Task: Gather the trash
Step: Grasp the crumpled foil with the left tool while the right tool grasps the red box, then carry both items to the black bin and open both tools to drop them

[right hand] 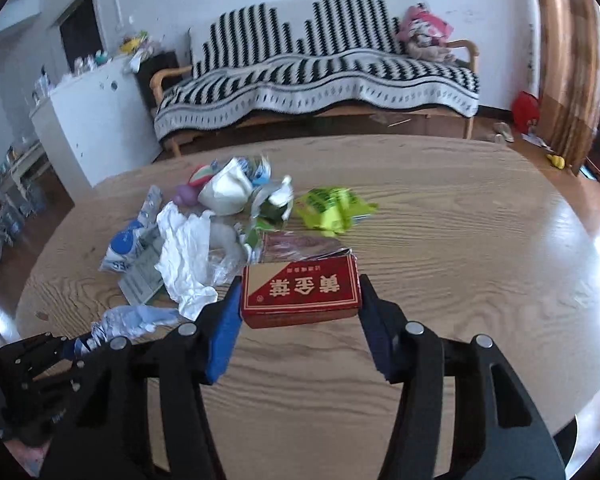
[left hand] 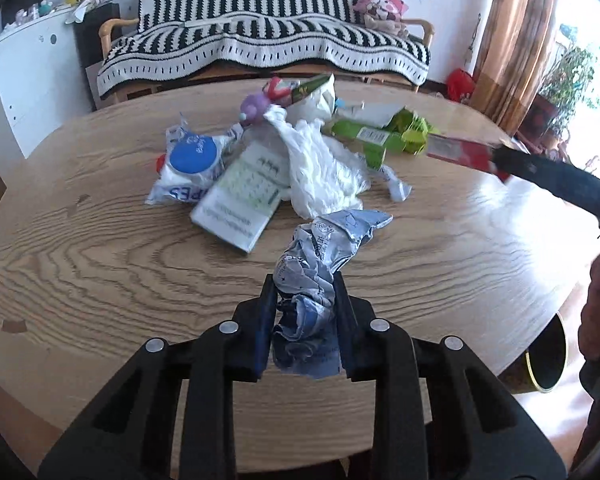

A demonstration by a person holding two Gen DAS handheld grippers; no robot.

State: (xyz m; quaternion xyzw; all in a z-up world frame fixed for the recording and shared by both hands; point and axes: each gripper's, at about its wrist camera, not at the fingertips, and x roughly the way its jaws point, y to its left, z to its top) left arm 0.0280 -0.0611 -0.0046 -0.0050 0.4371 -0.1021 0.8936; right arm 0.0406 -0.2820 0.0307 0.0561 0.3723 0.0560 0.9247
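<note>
I am clamping my left gripper (left hand: 304,300) hard on a crumpled blue-and-white wrapper (left hand: 320,256), its jaws nearly together with the foil bunched between the blue pads and spilling out above and below them. The wrapper is hanging clear of the wooden table (left hand: 100,264), just in front of the trash pile.

I am holding my right gripper (right hand: 300,308) about half open, its two pads pressing the short ends of a red cigarette box (right hand: 300,294) with gold characters on its lid. The box is sitting level between my fingers, lifted off the tabletop. From the left wrist view that same box (left hand: 466,156) is showing blurred at the right, beside the green carton (left hand: 380,136).

The rest of the trash is lying in a heap toward the far side of the table: a wet-wipes pack with a blue round lid (left hand: 192,160), a white-and-green flat box (left hand: 240,196), a crumpled white plastic bag (left hand: 320,168), a white paper cup (right hand: 226,194) and a bright green wrapper (right hand: 332,210). A dark round bin with a yellow rim (left hand: 548,360) is standing on the floor past the table's right edge. A sofa under a black-and-white striped blanket (right hand: 320,68) is standing behind the table.
</note>
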